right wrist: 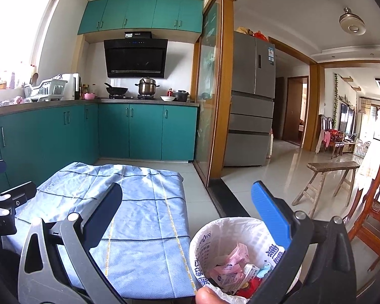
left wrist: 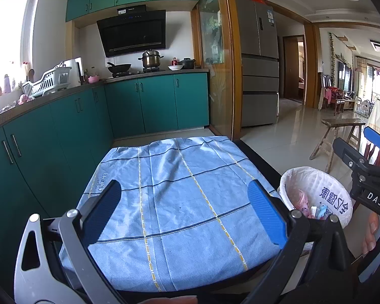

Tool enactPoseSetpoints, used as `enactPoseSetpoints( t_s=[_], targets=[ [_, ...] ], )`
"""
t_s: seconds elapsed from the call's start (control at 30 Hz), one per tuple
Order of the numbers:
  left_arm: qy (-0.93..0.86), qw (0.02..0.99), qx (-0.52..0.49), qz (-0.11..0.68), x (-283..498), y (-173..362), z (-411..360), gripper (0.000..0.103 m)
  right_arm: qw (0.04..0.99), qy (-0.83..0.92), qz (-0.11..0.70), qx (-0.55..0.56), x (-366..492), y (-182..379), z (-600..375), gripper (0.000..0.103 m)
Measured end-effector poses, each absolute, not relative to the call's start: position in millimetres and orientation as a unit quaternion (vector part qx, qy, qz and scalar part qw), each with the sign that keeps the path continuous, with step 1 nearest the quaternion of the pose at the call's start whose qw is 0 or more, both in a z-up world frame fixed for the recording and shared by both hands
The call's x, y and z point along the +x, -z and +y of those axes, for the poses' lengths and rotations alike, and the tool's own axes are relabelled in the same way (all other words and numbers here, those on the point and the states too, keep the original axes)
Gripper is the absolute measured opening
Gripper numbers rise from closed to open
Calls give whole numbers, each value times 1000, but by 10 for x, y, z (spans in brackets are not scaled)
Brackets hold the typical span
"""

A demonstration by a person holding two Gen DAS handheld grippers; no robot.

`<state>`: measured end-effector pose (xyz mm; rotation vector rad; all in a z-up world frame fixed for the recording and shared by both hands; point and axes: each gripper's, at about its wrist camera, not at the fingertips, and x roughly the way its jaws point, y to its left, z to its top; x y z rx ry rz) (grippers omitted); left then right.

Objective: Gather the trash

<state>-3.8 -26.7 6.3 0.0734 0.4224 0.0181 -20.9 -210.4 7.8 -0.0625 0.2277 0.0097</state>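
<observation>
A small bin lined with a white printed bag (right wrist: 240, 253) stands on the floor to the right of a low table covered by a blue checked cloth (right wrist: 129, 217). Pink, blue and red wrappers (right wrist: 230, 266) lie inside the bin. My right gripper (right wrist: 190, 215) hovers open above the bin's left rim, holding nothing. My left gripper (left wrist: 182, 212) hangs open over the bare blue cloth (left wrist: 179, 197), also holding nothing. From the left wrist view the bin (left wrist: 316, 195) sits at the right, with the right gripper (left wrist: 362, 157) above it.
Teal kitchen cabinets (right wrist: 50, 136) run along the left and back. A glass sliding door with a wooden frame (right wrist: 215, 116) stands beyond the table. A wooden bench (right wrist: 329, 177) and a red-brown chair (right wrist: 375, 202) stand on the tiled floor at the right.
</observation>
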Motion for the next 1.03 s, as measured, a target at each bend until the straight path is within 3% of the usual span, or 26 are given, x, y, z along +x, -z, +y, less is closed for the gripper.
enactPoseSetpoints(
  t_s=[1.03],
  targets=[
    [-20,966,28,254,188,126,-197,100,989,-13,142,-21,-77,76,-2169,100]
  ],
)
